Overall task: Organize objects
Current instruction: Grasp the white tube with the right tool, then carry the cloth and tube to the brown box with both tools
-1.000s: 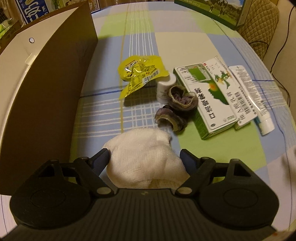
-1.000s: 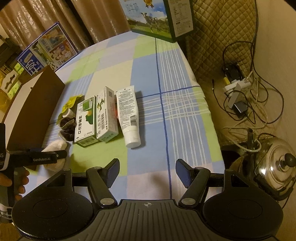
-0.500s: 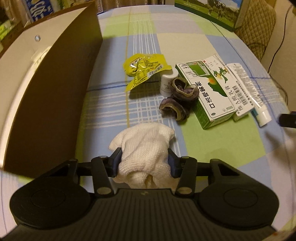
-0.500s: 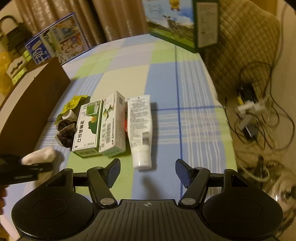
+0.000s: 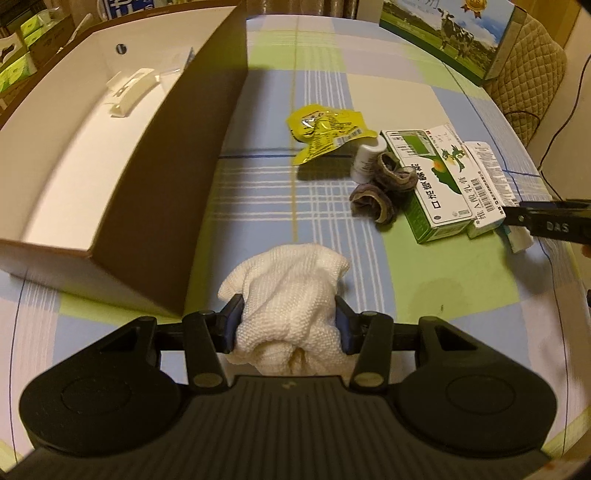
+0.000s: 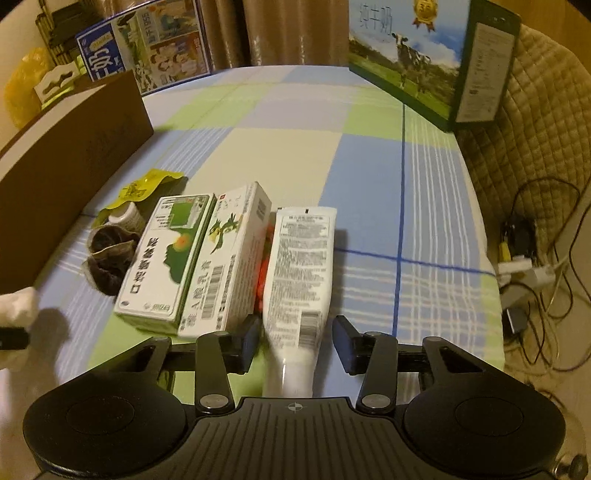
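Checked tablecloth [image 6: 369, 155], brown curtains [image 6: 295, 33], quilted chair [image 6: 535, 122], warm light

Past my table's checked blue, green and cream cloth [image 6: 280, 147] I see a tall green carton printed with a cow in a meadow [image 6: 410, 55] standing at the far corner, and a blue printed carton [image 6: 147, 51] before brown curtains [image 6: 291, 33]. To my right a quilted tan chair back [image 6: 535, 122] rises above tangled black cables and a white power strip [image 6: 524, 266].
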The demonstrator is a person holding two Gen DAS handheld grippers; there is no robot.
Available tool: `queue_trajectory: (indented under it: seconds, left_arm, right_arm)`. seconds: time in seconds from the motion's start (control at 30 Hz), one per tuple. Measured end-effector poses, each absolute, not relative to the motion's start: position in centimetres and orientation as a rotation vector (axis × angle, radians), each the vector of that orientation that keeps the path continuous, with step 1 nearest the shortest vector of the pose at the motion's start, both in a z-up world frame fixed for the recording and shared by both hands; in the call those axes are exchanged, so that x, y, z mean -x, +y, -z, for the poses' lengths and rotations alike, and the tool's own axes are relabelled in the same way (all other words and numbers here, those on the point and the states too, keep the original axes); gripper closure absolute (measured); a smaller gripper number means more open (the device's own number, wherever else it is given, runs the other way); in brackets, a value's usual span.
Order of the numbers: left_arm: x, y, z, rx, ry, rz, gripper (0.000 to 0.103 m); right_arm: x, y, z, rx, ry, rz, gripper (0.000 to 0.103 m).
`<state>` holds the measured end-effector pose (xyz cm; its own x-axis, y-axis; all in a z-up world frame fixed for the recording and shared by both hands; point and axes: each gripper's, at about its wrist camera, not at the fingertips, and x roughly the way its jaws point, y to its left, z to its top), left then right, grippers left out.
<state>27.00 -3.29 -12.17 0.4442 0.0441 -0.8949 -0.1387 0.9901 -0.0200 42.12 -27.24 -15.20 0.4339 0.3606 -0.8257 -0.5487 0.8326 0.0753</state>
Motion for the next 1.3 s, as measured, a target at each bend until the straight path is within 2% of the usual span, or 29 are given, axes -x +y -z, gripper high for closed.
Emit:
queue_trajectory:
  seconds: [0.13,0.2,0.5,0.93,1.3]
  left_arm:
    - [-26.6,-2.9,11.9,0.098,1.103,-0.125,0.059]
    - [-26.4,-2.8,11.8,0.099,1.101,-0.130,0.059]
    - [-25.5,-2.4,11.3,0.109,1.091,-0.120,0.059]
    - [-24.3,-2.9,8.5,0.122,1.029,-0.038,0.058]
    - [-23.0,-1.0,3.2,0.163,0.905,0.000,0.058]
  right_arm:
    - [-43.1,-27.1,16.0,0.202,0.974,-0.583,0.061]
    - [-43.1,-27.2,16.0,0.195,0.967,-0.594,0.065]
    - [-40.7,-30.2,15.2,0.078,0.988,-0.546,0.066]
    - [-34.8,-32.2,9.8,-0.110,0.992,-0.597,0.066]
    - [-31.7,-26.0,5.5,-0.160,0.977,-0.812,0.066]
